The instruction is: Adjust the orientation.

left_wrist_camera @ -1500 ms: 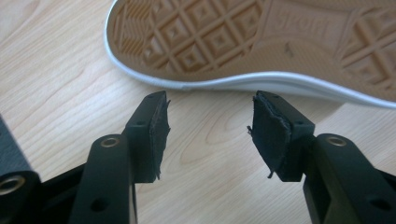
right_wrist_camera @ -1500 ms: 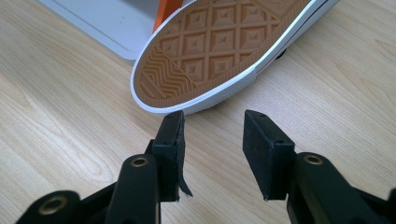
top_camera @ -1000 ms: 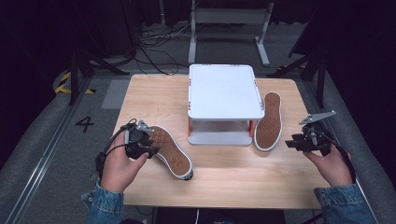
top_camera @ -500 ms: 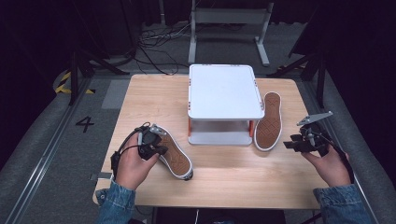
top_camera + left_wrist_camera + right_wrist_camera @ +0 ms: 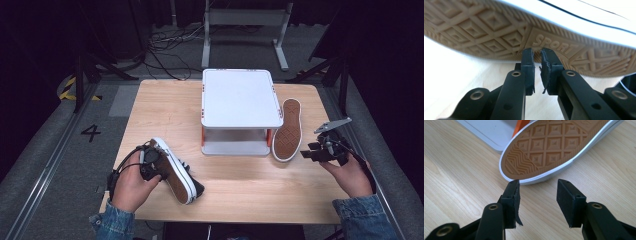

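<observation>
1. Wooden table (image 5: 240, 185), high view. A white stand (image 5: 241, 100) sits at about 12 o'clock from table centre, with orange posts under its top.
2. Left shoe (image 5: 172, 170): at about 8 o'clock on the table, tilted on its edge, brown sole turned toward the left hand (image 5: 131, 187).
3. Left gripper (image 5: 150, 167): right up against that sole. In the left gripper view its tips (image 5: 537, 56) meet the sole (image 5: 499, 27) near the moulded word "SPORT". Jaws nearly together, a thin slit between the pads, nothing held between them.
4. Right shoe (image 5: 286, 130): sole up, at 3 o'clock just beside the stand.
5. Right gripper (image 5: 312, 152): at about 4 o'clock, just off that shoe's near end. Right gripper view (image 5: 537, 195): jaws spread wide, empty, the shoe's rounded end (image 5: 549, 147) just ahead of the tips.
</observation>
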The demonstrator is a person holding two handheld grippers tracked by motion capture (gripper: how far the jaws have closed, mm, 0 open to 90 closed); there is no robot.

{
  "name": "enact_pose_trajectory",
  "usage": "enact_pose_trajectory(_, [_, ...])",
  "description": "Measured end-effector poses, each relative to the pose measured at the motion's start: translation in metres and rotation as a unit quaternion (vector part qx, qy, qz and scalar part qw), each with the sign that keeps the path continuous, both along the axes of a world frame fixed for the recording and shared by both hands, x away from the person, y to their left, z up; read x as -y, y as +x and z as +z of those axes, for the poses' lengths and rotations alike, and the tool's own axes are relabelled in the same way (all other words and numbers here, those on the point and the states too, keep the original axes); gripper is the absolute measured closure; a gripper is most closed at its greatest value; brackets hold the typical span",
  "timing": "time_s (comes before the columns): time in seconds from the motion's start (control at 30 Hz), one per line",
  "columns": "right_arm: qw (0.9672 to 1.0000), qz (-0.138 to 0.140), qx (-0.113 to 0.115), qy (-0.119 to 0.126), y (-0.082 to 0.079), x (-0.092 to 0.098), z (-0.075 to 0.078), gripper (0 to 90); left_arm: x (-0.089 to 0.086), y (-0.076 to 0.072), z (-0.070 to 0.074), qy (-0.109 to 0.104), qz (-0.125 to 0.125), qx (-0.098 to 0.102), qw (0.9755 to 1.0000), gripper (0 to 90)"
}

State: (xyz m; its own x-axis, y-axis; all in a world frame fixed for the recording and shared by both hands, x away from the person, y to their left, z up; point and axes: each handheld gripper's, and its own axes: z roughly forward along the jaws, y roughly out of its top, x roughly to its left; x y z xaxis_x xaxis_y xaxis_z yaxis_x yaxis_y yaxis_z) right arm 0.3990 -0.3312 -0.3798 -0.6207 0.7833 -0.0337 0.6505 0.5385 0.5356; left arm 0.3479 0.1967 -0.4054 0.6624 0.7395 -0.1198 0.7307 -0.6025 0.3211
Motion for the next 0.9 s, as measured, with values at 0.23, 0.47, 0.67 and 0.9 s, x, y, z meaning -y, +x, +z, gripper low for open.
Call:
enact_pose_trajectory(0.23, [0.9999,0.011,0.002,-0.008,0.003,-0.007,-0.001,53.5,-0.013,-0.010,0.012,0.000,0.023,0.018,0.9996,65.4])
enact_pose_trajectory(0.47, [1.0000,0.005,0.002,-0.007,0.001,-0.004,-0.002,53.3,0.002,-0.014,0.041,-0.044,0.022,0.096,0.9942,60.7])
enact_pose_trajectory(0.67, [1.0000,0.001,0.000,-0.010,-0.003,-0.002,-0.004,53.1,0.016,-0.004,0.034,-0.043,0.005,0.095,0.9945,64.6])
enact_pose_trajectory(0.9, [0.9999,0.000,0.001,-0.011,-0.002,0.000,-0.005,52.5,-0.006,-0.017,0.039,-0.007,0.042,0.047,0.9980,68.4])
